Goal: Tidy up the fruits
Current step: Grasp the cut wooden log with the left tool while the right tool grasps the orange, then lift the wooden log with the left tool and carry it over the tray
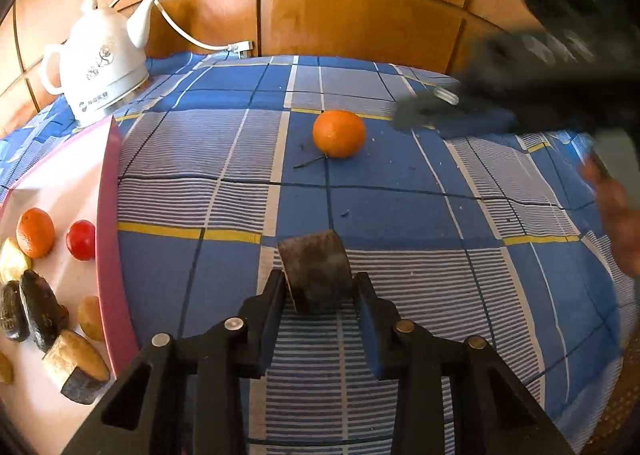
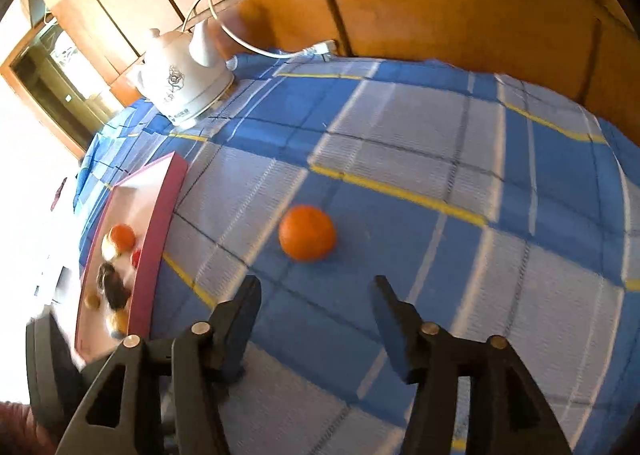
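Observation:
An orange (image 1: 339, 133) lies alone on the blue checked cloth; it also shows in the right wrist view (image 2: 307, 238). My left gripper (image 1: 320, 287) is shut on a dark brown fruit chunk (image 1: 316, 269), held above the cloth to the right of the pink tray (image 1: 105, 215). The tray holds a small orange (image 1: 35, 232), a red fruit (image 1: 81, 239) and several dark and tan pieces (image 1: 42, 309). My right gripper (image 2: 316, 289) is open and empty, just short of the orange; in the left wrist view it is a blurred dark shape (image 1: 460, 111) right of the orange.
A white electric kettle (image 1: 102, 63) with its cord stands at the back left, behind the tray; it also shows in the right wrist view (image 2: 186, 85). Wooden panels (image 1: 360, 15) close off the back of the table. The tray's raised pink rim (image 2: 154, 255) faces the cloth.

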Demonstrator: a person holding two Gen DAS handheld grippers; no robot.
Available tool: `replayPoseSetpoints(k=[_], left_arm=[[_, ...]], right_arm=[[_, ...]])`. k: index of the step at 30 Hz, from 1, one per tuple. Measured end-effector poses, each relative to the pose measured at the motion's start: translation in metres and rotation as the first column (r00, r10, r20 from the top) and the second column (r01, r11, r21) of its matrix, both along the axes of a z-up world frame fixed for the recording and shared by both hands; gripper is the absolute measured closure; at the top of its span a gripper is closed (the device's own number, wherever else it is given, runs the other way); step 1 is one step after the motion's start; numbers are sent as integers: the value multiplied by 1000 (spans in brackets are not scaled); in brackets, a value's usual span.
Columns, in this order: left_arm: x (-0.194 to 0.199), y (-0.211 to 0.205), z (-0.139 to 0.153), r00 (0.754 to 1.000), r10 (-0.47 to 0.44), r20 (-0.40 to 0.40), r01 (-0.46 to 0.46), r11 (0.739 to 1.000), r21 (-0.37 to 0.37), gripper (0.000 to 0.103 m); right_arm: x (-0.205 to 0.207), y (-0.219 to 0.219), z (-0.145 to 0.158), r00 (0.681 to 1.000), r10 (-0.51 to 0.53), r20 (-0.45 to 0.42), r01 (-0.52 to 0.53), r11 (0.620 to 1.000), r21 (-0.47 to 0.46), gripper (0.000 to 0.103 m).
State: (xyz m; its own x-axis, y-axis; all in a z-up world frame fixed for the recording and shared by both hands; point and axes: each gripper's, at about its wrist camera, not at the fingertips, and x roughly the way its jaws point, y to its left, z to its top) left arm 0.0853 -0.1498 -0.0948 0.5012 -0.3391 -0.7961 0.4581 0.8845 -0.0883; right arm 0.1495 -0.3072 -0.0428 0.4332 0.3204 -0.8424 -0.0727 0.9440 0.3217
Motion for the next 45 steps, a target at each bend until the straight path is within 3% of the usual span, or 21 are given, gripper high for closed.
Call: replayPoseSetpoints(k=[9,10,11,17,24,31,45], left_arm=[[-4,2,-2,1000,-11,25,11,1000,-10,68],[-4,2,-2,1000,-11,27,11,1000,-12,68],[-3,2,-2,1000,-11,28,11,1000,-12,68],[-7,3,-2,1000,-9,30,10,1000,-21,68],[-7,1,-2,999,-16,34,16,1000,-12,68],[1,4,7,1000,15,-24,-15,1000,-16,77],[-33,24,71,997,30,68,-25,997,-72,77]], right_arm=[[59,26,-34,996,-2,-94,-3,998,-61,45],[62,28,-39,994,-2,-107,-5,998,-65,47],[62,28,-42,993,1,-115,-8,998,-62,63],[44,27,-33,995,37,-96,-45,996,-78,64],[-8,-6,-19,994,41,-98,-51,994,-96,64],[-38,-32,-32,992,-17,-127,2,993,-116,64],[-41,-38,-39,993,-33,-118,22,996,-92,64]])
